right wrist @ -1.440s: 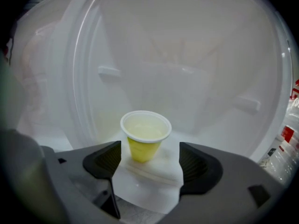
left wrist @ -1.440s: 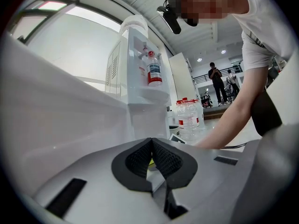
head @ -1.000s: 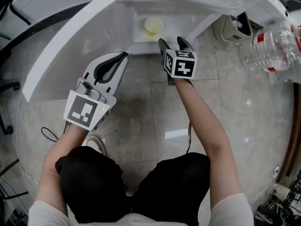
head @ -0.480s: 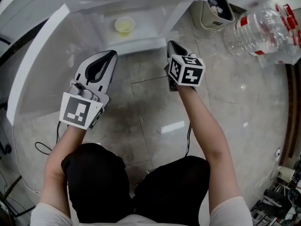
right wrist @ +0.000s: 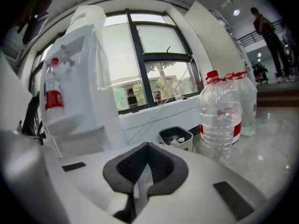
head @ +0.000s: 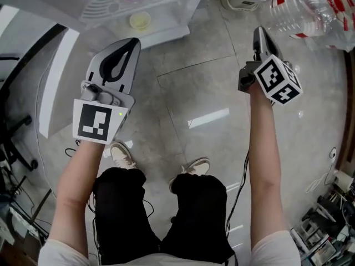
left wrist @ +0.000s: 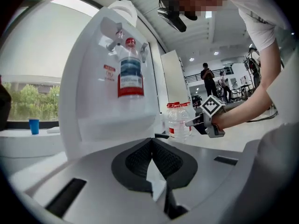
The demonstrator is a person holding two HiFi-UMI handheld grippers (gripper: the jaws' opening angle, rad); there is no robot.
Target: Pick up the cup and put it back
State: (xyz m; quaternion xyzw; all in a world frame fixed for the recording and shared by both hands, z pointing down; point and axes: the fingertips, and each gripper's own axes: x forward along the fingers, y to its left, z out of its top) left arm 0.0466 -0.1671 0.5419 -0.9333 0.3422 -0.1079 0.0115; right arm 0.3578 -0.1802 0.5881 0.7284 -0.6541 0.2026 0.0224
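Both sets of jaws are pressed together on nothing, left gripper (head: 132, 44) and right gripper (head: 258, 33) alike. At the far left the cup (head: 140, 20) stands on the water dispenser's tray (head: 166, 27), well apart from either; I'd judge it returned or not yet lifted.

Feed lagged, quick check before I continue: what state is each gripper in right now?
Left gripper: closed, empty.
Right gripper: closed, empty.
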